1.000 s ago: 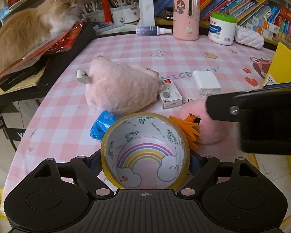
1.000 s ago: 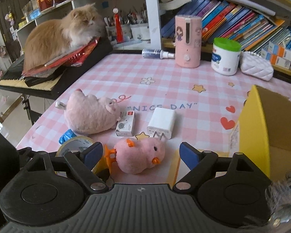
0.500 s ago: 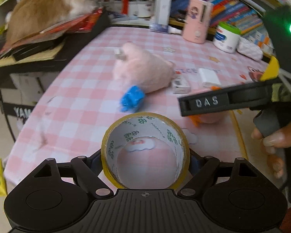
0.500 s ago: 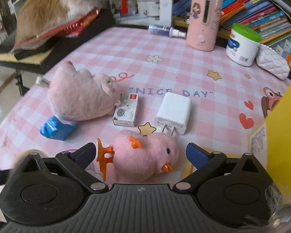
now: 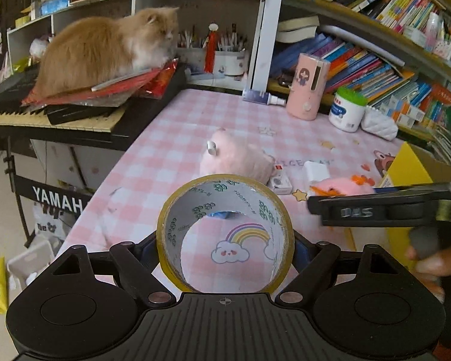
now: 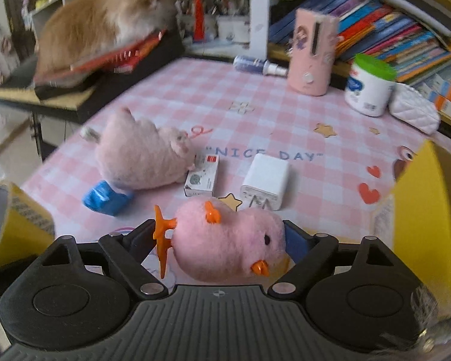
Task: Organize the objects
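At lower centre of the left wrist view: one left gripper (image 5: 225, 240), jaws clamped on both sides of one tape roll (image 5: 225, 236), upright on edge, its open core facing the camera. At lower centre of the right wrist view: one right gripper (image 6: 222, 245), jaws set close against both ends of one pink chick plush (image 6: 230, 242), orange feet to the left, beak lower right; grip firmness cannot be told. On the pink checked tablecloth (image 6: 195, 99), mid-frame: one larger pink plush (image 6: 144, 159) lying on its side; one blue wrapped item (image 6: 106, 200) touching its lower left; one small white box (image 6: 202, 176) just beside its right; one white charger (image 6: 265, 177) right of the box. Right edge: one yellow box (image 6: 421, 210). Upper left: one orange cat (image 6: 105, 21). Upper right: one pink cylinder (image 6: 311, 52), one green-lidded jar (image 6: 369, 85).
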